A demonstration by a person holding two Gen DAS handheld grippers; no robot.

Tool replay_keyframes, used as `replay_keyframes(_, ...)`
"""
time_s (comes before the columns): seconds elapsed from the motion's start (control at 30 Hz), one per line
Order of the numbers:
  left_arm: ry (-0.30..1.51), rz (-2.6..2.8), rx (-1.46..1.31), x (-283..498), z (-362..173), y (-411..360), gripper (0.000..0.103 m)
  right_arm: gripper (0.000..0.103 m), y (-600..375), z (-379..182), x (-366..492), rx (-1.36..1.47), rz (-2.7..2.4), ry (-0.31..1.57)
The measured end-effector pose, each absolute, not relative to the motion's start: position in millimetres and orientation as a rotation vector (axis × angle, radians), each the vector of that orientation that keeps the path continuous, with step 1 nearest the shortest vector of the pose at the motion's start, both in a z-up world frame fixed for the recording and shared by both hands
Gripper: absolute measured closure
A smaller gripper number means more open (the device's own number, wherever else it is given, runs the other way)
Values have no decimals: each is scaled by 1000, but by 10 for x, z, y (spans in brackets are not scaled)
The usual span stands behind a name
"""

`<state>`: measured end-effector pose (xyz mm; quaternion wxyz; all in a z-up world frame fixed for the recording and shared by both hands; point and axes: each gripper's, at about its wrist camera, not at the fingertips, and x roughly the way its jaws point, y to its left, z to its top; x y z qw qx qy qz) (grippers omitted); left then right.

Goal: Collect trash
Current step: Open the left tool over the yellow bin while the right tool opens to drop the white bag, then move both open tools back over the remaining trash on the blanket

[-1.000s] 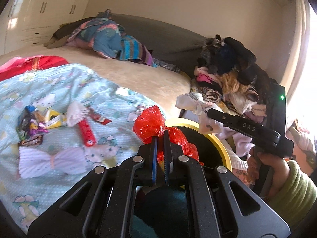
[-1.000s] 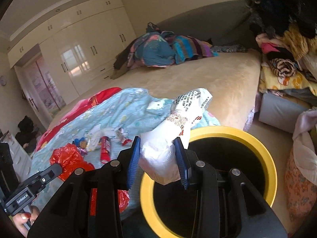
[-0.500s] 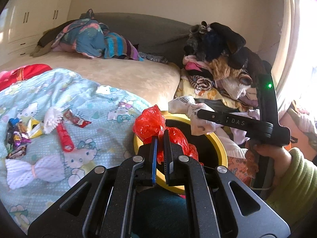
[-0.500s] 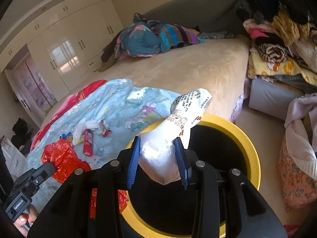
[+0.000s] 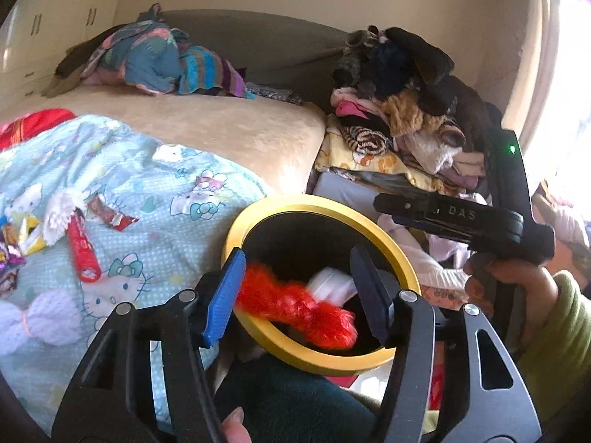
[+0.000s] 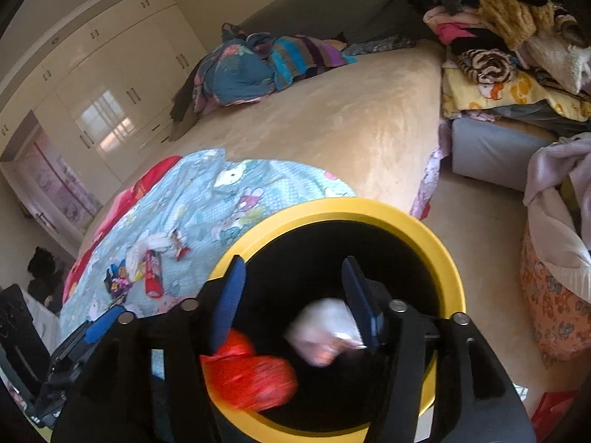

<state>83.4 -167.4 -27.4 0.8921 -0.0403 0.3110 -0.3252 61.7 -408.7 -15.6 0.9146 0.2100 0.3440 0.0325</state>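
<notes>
Left wrist — gripper (image 5: 297, 295) opened, red bag (image 5: 295, 304) released.

Black left gripper (image 5: 297, 291) with blue pads (image 5: 221, 297), silver screws, right gripper (image 5: 448, 216) lettered "DAS", green sleeve (image 5: 557, 336)

Left gripper (image 5: 299, 295) fingers spread above red bag (image 5: 295, 304) inside bin (image 5: 314, 205).

bin (image 5: 258, 210) right of bed (image 5: 240, 133) | bag (image 5: 295, 306), wrapper (image 5: 330, 282) inside bin | wrappers (image 5: 85, 251) on blanket (image 5: 166, 184) | clothes (image 5: 406, 110) behind bin
</notes>
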Motion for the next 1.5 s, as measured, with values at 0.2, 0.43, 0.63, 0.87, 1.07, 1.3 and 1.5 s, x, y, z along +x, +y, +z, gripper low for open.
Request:
replay_keyframes(0.2, 601, -611, -102, 794, -191, -1489, 24, 34, -3912, -87, 623, 381, 64, 669)
replay_keyframes(0.43, 548, -532, -131, 747, -73, -1198, 15, 31, -3652, 53, 624, 324, 100, 630)
replay_keyframes(0.63, 517, -473, -162, 711, 17, -970, 13, 27, -3469, 169, 601, 298, 134, 588)
replay_keyframes(0.87, 473, -425, -167, 660, 112, -800, 13, 26, -3259, 270, 540, 277, 174, 545)
replay_keyframes(1.07, 447, -392, -177, 622, 163, -661, 13, 23, -3088, 326, 485, 260, 212, 513)
replay_keyframes(1.3, 424, -348, -190, 598, 189, -468, 13, 22, -2874, 340, 449, 238, 261, 496)
replay_keyframes(1.5, 403, -303, -214, 593, 201, -260, 12, 21, -2646, 295, 455, 212, 313, 501)
